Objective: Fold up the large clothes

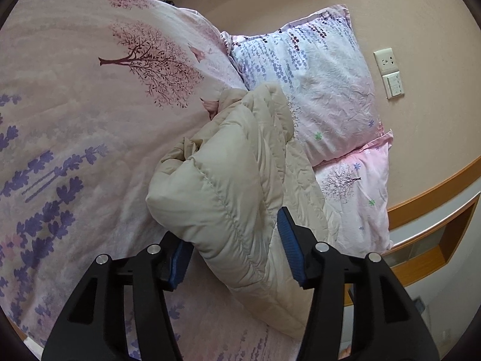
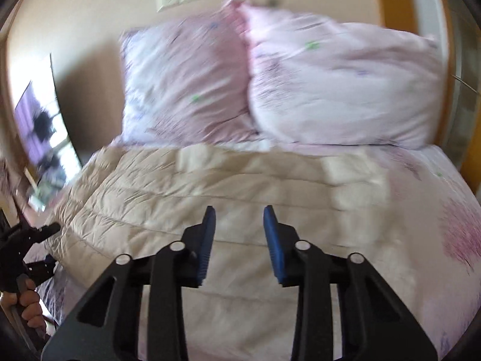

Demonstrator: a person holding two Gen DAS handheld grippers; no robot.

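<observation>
Left gripper [image 1: 236, 251] stands apart astride the bulky beige quilted jacket [image 1: 228, 180], right gripper [image 2: 239, 245] apart, empty above it; recommend squaring edges before pressing the fold.

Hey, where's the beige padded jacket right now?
The beige padded jacket lies on the floral bedspread, just below the two pillows, with a fold between the left gripper's open jaws.

The left wrist view is taken close above the bed [image 1: 75, 126], looking down along its fingers [image 1: 290, 237] toward the pillows [image 1: 318, 84] and wall [image 1: 421, 15]. The right wrist view is blurred, set over the coat [image 2: 210, 186], facing the same pillows. Coat, pillows and wall are shared.
</observation>
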